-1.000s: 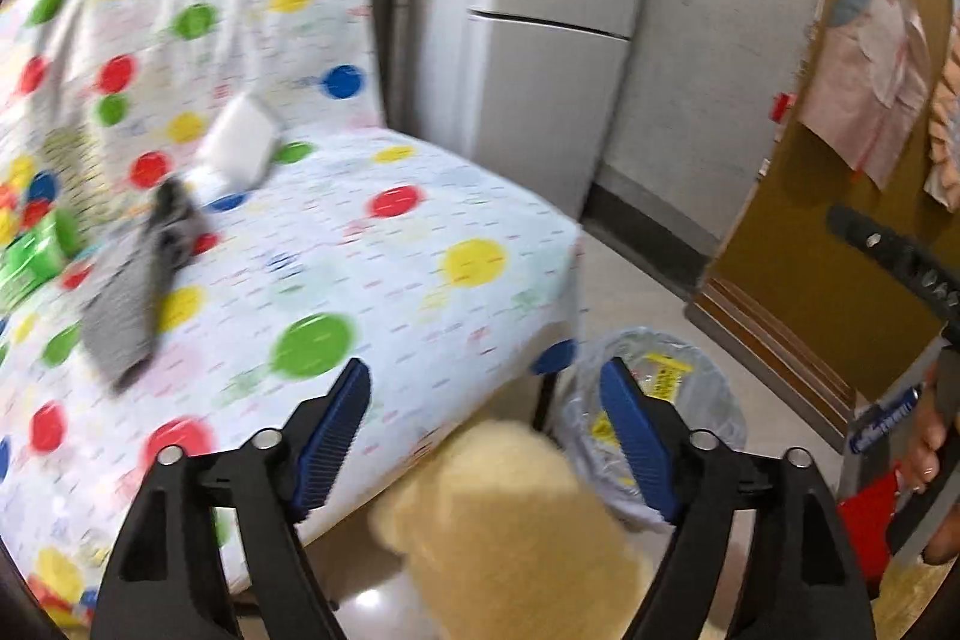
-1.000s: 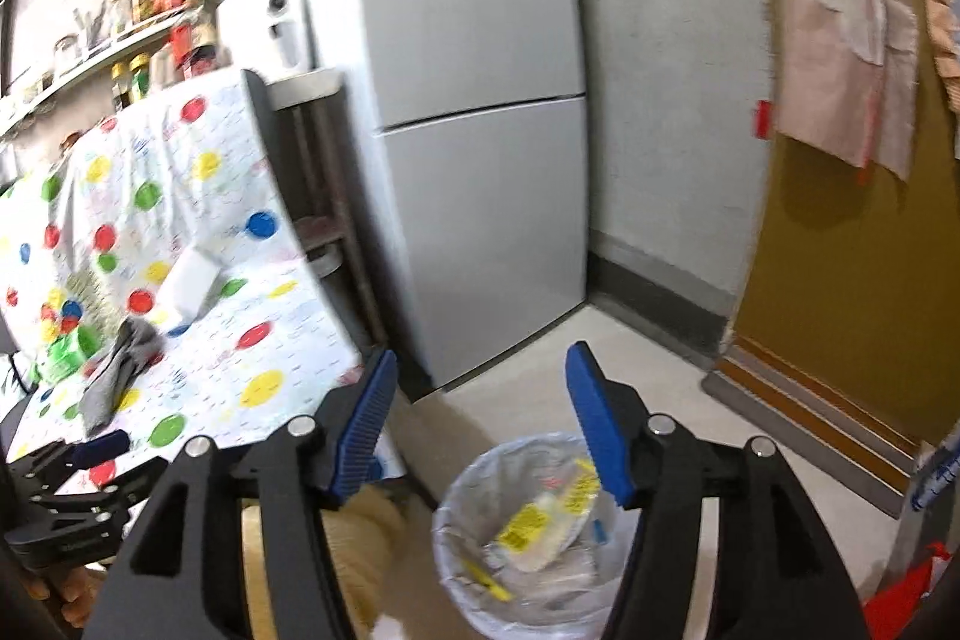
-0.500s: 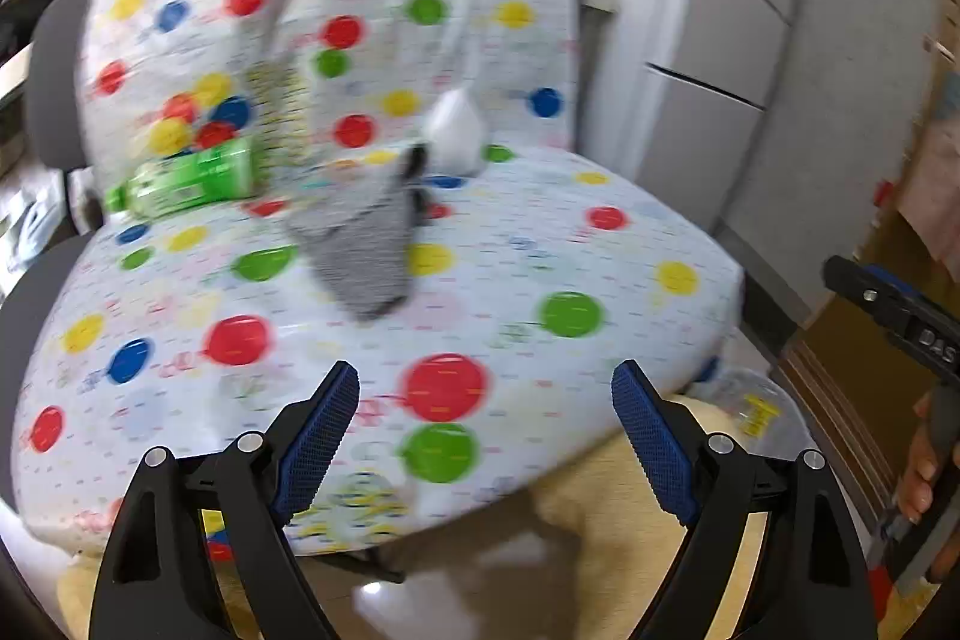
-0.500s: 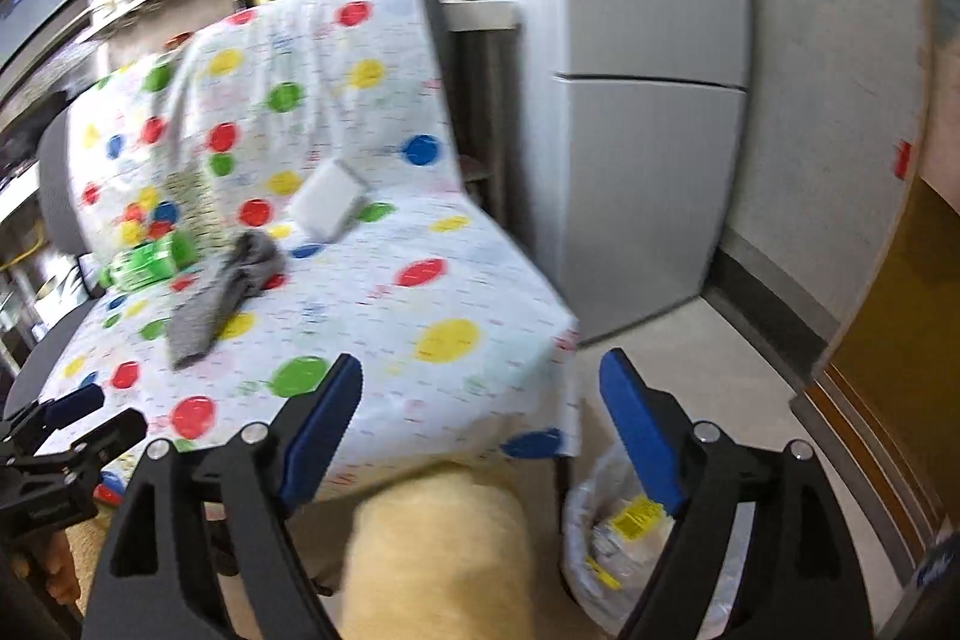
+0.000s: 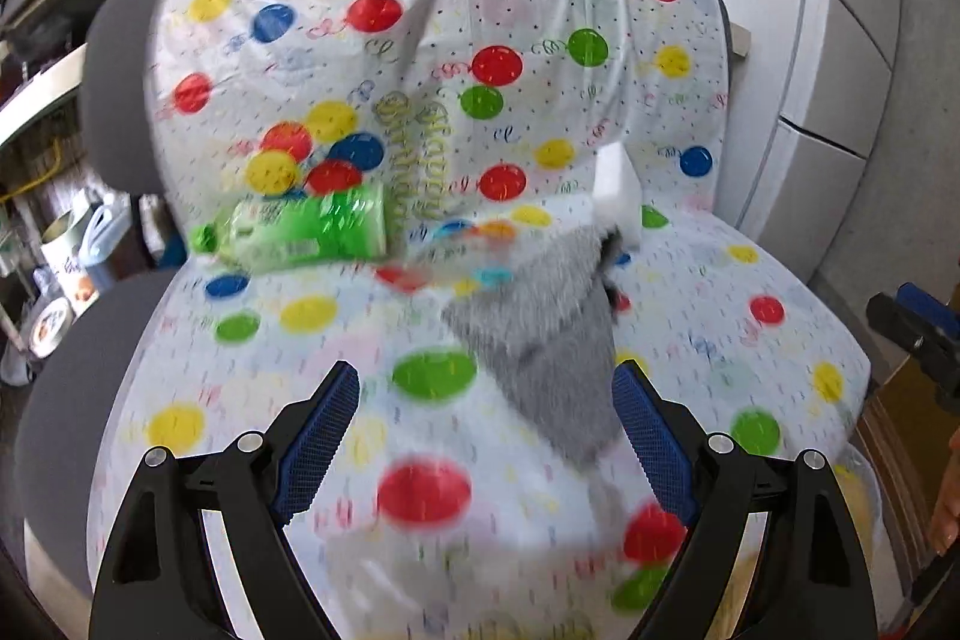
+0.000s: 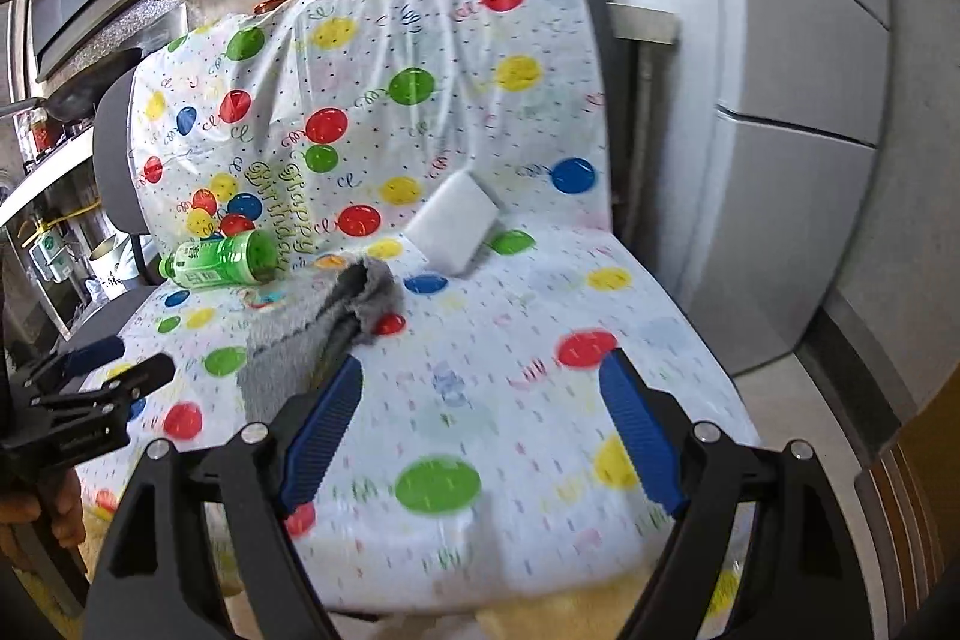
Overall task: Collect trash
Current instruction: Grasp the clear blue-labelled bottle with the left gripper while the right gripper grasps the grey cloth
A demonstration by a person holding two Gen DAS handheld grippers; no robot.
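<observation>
Both grippers empty, lining up on the chair for the next piece of trash.

I take the chair [image 6: 690,358] under its balloon-print cover as my landmark: on its seat a grey cloth [image 6: 312,334] lies mid-seat, a white block [image 6: 453,220] leans where seat meets backrest, and a green bottle [image 6: 222,262] lies on its side at the seat's back-left. My left gripper [image 5: 486,436] stands wide with nothing between its pads; my right gripper [image 6: 480,430] has just been opening, also empty. I judge the next move is to pick one target, likely the bottle, and descend.
</observation>
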